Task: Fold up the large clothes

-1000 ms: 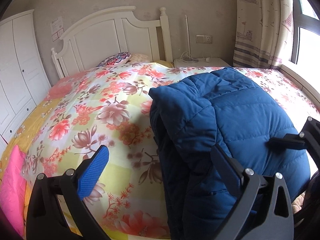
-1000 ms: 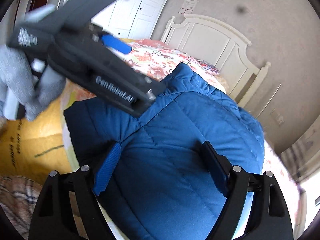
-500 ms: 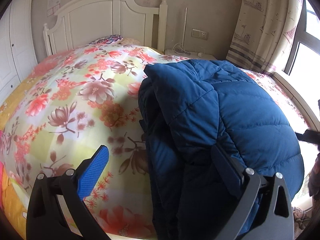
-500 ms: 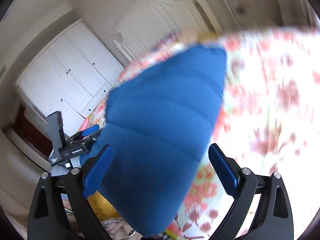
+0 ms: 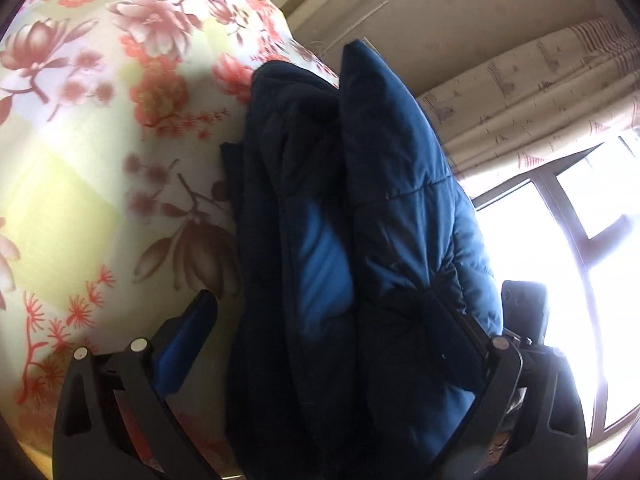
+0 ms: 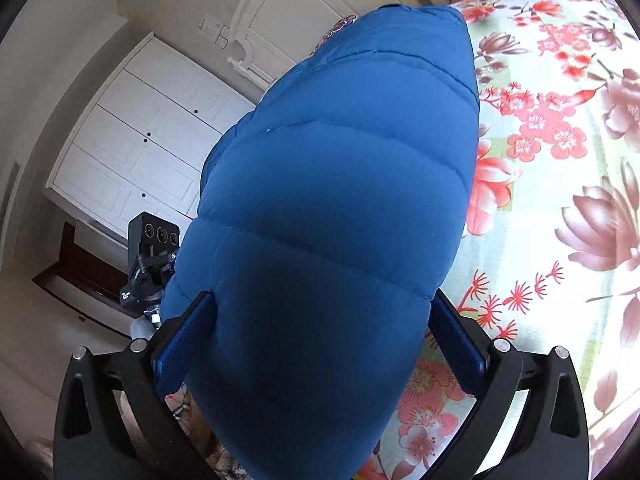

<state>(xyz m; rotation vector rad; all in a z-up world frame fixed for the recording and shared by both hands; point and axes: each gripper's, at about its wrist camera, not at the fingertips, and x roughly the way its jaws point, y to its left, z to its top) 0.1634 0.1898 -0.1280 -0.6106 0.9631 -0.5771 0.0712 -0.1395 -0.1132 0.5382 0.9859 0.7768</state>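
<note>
Blue jacket (image 6: 336,208) bulging between both wide-open tongs (image 6: 320,336) (image 5: 332,332), its near end cut off.

blue quilted puffer jacket (image 6: 336,208), folded thick, lying on floral bedspread (image 6: 560,184).

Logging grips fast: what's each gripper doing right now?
Left gripper: open, blue down jacket between its fingers.
Right gripper: jaws just opened wide, straddling the jacket.
</note>
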